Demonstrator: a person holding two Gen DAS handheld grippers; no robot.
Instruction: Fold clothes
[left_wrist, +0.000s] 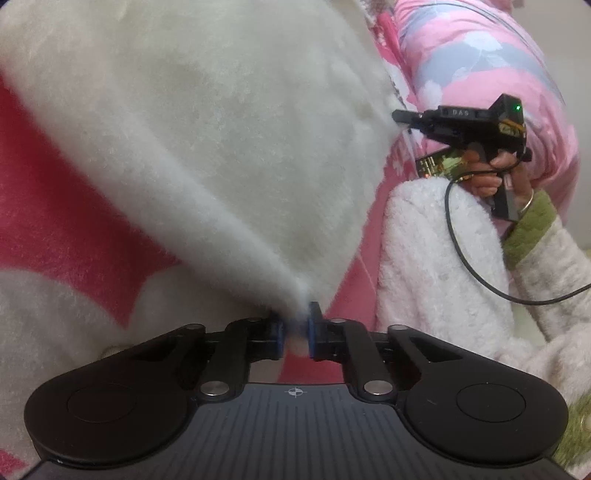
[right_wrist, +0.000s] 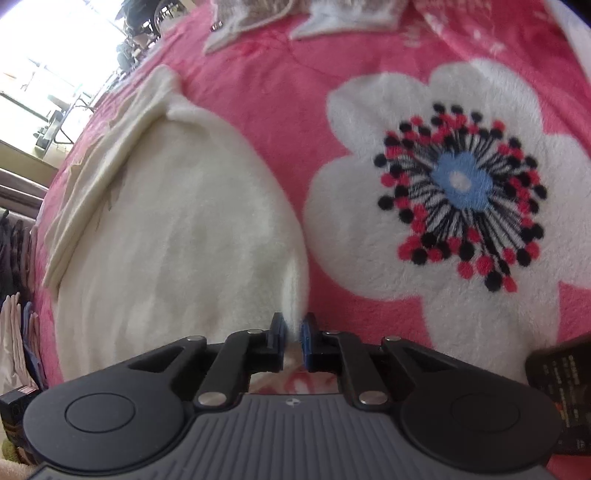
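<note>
While spread on pink blanket (right_wrist: 280, 92), white fleece garment (left_wrist: 207, 147), each hand-held gripper clenched on an edge.

A pink fleece blanket (right_wrist: 280, 110), printed with a large white flower (right_wrist: 436, 177) with a blue centre ringed by red and black dots, is spread across the surface. A bright window (right_wrist: 48, 48) is seen at upper left, a quilted pink floral cover (left_wrist: 480, 66) beyond.

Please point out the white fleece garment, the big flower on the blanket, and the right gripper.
white fleece garment (right_wrist: 177, 229): right wrist view, its broad middle.
big flower (right_wrist: 461, 181): right wrist view, its blue centre.
right gripper (right_wrist: 293, 334): right wrist view, between fingertips.
</note>
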